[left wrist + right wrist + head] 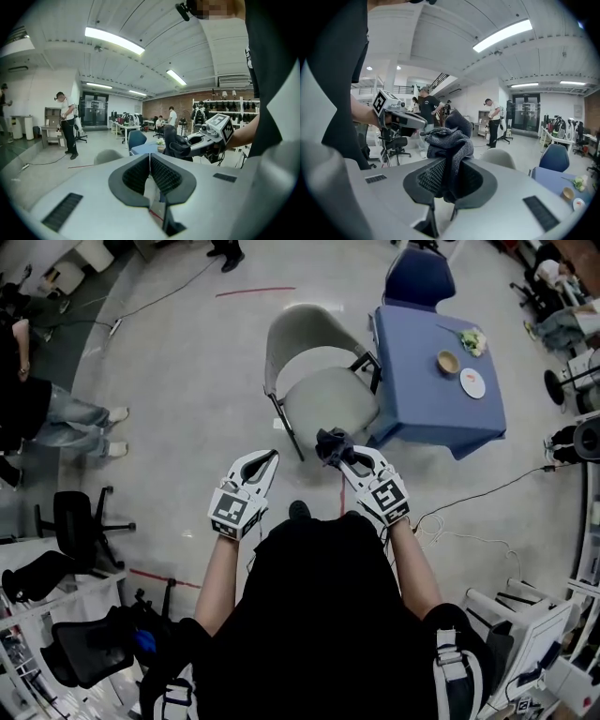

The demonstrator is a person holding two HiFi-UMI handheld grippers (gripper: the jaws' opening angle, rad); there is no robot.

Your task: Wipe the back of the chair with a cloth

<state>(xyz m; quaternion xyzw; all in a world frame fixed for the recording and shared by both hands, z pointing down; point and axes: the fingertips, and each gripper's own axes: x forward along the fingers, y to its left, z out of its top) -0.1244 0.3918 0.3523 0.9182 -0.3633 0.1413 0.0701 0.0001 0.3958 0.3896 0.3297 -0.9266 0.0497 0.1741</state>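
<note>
Nearest, bottom centre of the head view: black-shirted torso, two bare forearms angled forward and up the frame, wrists about level, hands tucked behind the marker cubes and hard to make out.

On the left, white-and-black left gripper (pixel 266 461), tipped slightly toward the centre, jaws pressed together tip to tip, nothing pinched. Same story in the left gripper view: ribbed pads meeting in one thin line.

On the right, white-and-black right gripper (pixel 339 457), leaning inward too, clamped tight on a dark grey knitted cloth (pixel 329 442). Cloth bunched up above the jaws, fingertips buried under it in the head view. In the right gripper view, folds of that cloth filling the gap between the pads and spilling upward. Grippers side by side, apart, not touching.

Just beyond, centre of the frame: pale grey plastic shell chair (pixel 314 367), curved back toward the upper left, seat nearer the grippers. Cloth just below the seat's front edge in the picture, away from the back; contact with the chair impossible to judge.

Chair's right side close against a table under a blue cloth (pixel 422 409), legs on that side hidden. On the table, a small tan bowl (pixel 448 362) and a white plate (pixel 473 382). Farther up, a dark blue chair (pixel 419 277), cut by the top edge.
</note>
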